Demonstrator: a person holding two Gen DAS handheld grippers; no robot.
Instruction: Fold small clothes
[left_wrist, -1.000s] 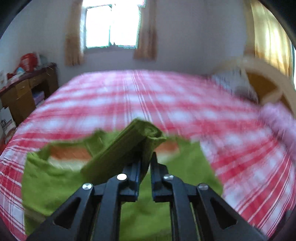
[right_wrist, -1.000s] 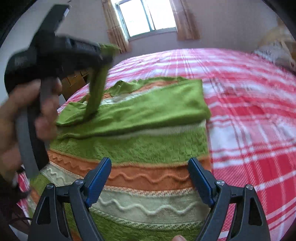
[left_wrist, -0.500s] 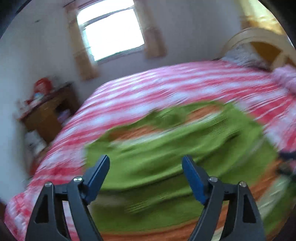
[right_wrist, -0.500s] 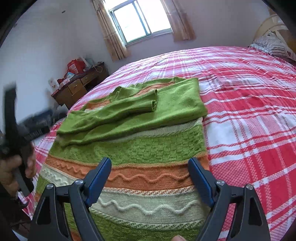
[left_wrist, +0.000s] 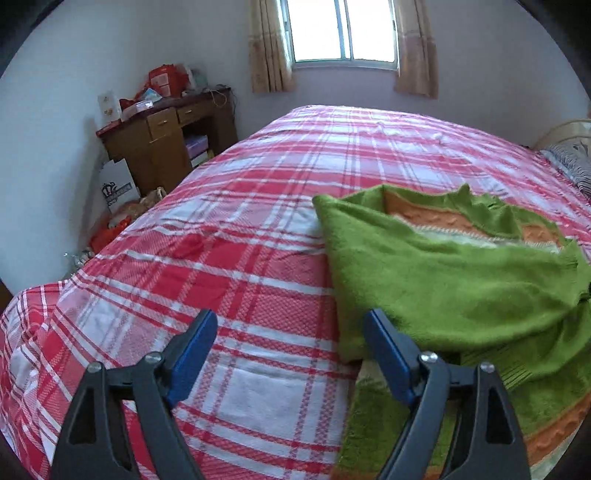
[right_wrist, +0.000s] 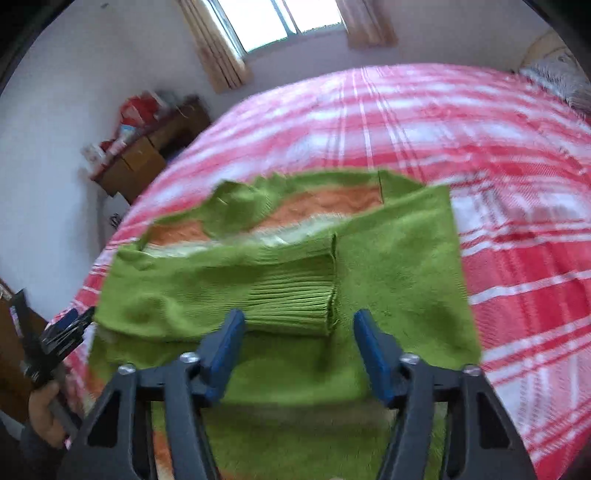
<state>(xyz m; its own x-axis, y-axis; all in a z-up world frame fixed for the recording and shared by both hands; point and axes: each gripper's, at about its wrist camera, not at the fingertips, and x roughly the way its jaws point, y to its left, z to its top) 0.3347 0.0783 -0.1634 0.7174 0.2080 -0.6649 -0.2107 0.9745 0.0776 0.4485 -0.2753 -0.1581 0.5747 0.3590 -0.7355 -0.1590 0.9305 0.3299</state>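
Right hand-held gripper (right_wrist: 297, 349) tilts down, jaws closing over sweater (right_wrist: 399, 266).

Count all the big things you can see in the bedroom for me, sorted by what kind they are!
Sweaters: 1, the green one
Beds: 1, with the red checked cover
Desks: 1, the brown one
Windows: 1
Pillows: 1, at the bed's far corner
Grippers: 2, left and right
Total: 7

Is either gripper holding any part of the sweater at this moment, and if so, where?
Neither. The left gripper stands open over the bedspread, beside the sweater. The right gripper has just been closing above the ribbed cuff, its pads not pressing it.
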